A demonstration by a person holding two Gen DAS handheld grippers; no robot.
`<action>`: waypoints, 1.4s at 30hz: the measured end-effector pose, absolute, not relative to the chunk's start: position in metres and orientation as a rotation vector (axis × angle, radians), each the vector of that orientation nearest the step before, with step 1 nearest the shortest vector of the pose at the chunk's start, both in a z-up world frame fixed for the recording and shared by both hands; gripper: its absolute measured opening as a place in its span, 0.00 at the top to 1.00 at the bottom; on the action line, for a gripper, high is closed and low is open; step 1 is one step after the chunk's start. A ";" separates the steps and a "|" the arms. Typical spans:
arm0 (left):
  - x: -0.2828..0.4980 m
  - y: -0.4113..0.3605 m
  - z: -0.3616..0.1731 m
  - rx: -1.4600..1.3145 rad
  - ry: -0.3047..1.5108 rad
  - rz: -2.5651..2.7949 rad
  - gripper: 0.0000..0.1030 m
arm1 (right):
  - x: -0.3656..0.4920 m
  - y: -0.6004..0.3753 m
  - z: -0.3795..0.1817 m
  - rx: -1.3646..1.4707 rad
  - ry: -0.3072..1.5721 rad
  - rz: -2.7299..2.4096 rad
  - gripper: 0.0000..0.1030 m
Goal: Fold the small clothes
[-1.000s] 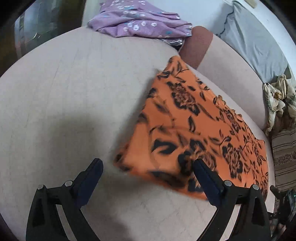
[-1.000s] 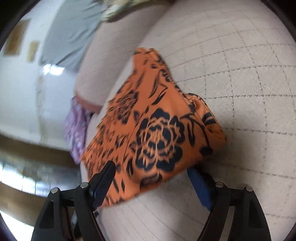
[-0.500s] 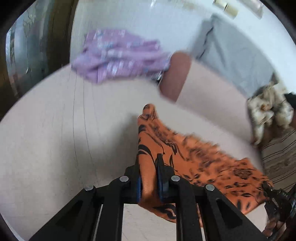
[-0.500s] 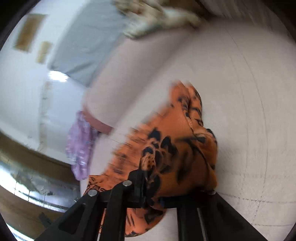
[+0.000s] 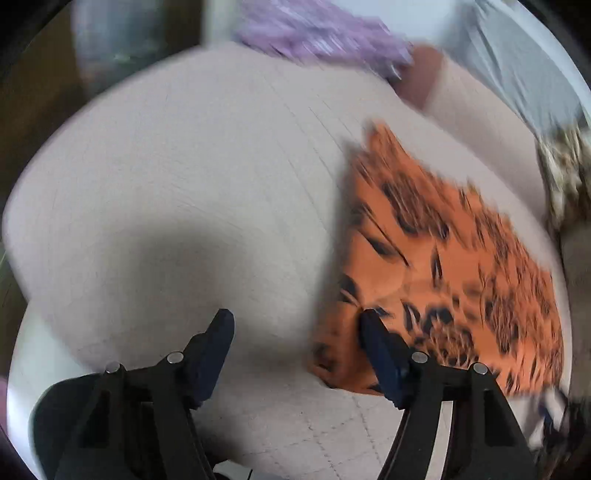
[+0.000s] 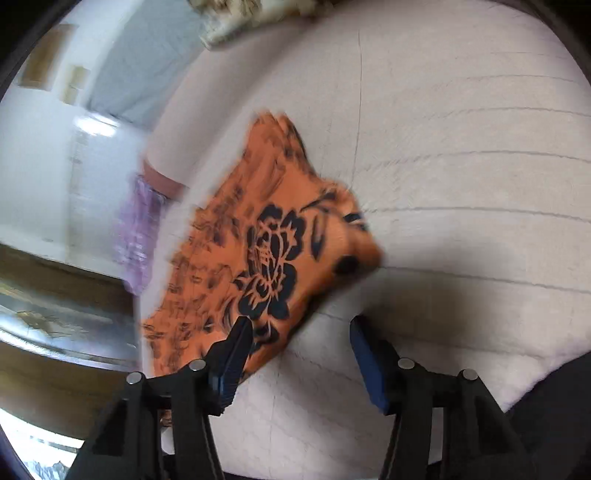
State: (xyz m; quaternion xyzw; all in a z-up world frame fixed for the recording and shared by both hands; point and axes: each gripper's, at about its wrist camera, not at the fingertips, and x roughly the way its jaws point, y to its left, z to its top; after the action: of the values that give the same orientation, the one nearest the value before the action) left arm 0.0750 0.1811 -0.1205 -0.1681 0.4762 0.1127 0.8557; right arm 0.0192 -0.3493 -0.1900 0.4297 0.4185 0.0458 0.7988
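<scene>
An orange cloth with black flowers (image 5: 443,266) lies folded on the pale quilted bed (image 5: 184,166). My left gripper (image 5: 295,328) hovers at the cloth's near left corner, its jaws opening. The right finger (image 5: 373,339) overlaps the cloth's edge and the pads press on nothing. In the right wrist view the same cloth (image 6: 266,251) lies ahead and to the left. My right gripper (image 6: 301,332) is opening too. The cloth's near edge reaches just inside its left finger (image 6: 236,343), loose and not pinched. Both views are blurred by motion.
A purple flowered garment (image 5: 321,33) (image 6: 136,236) lies at the bed's far end beside a reddish bolster end (image 5: 421,85). A grey pillow (image 5: 517,55) (image 6: 140,74) leans against the wall. A beige patterned cloth (image 5: 565,177) (image 6: 251,14) sits at the bed's edge.
Half a second ago both grippers were shut on the orange cloth's edge and lifting it. Now both have let go with jaws apart, and the cloth lies flat on the bed.
</scene>
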 end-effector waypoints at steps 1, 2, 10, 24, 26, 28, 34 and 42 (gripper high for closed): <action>0.077 0.182 -0.110 -0.337 0.974 0.264 0.31 | 0.017 -0.352 -0.182 0.872 0.905 0.055 0.41; 0.081 0.180 -0.099 -0.316 0.941 0.257 0.31 | 0.018 -0.356 -0.174 0.834 0.894 0.030 0.41; 0.112 0.099 -0.075 -0.158 0.858 0.028 0.28 | 0.072 -0.329 -0.112 0.756 0.813 0.338 0.26; 0.153 0.052 -0.115 -0.069 0.941 -0.065 0.24 | 0.156 -0.360 -0.128 0.632 0.908 0.176 0.24; 0.160 0.045 -0.131 -0.025 0.973 -0.069 0.24 | 0.192 -0.372 -0.141 0.576 0.964 0.159 0.24; 0.163 0.039 -0.146 0.018 0.989 -0.055 0.21 | 0.219 -0.380 -0.158 0.553 1.049 0.165 0.25; 0.160 0.042 -0.150 0.022 0.939 -0.075 0.17 | 0.232 -0.407 -0.186 0.670 1.009 0.056 0.82; 0.154 0.049 -0.136 -0.025 0.960 -0.077 0.17 | 0.183 -0.399 -0.141 0.693 0.861 0.008 0.45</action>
State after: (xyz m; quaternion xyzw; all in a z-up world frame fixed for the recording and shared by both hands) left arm 0.1539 0.0492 -0.1361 -0.0118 0.4617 -0.0368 0.8862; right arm 0.1830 -0.3988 -0.1406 0.3292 0.4088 0.0036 0.8512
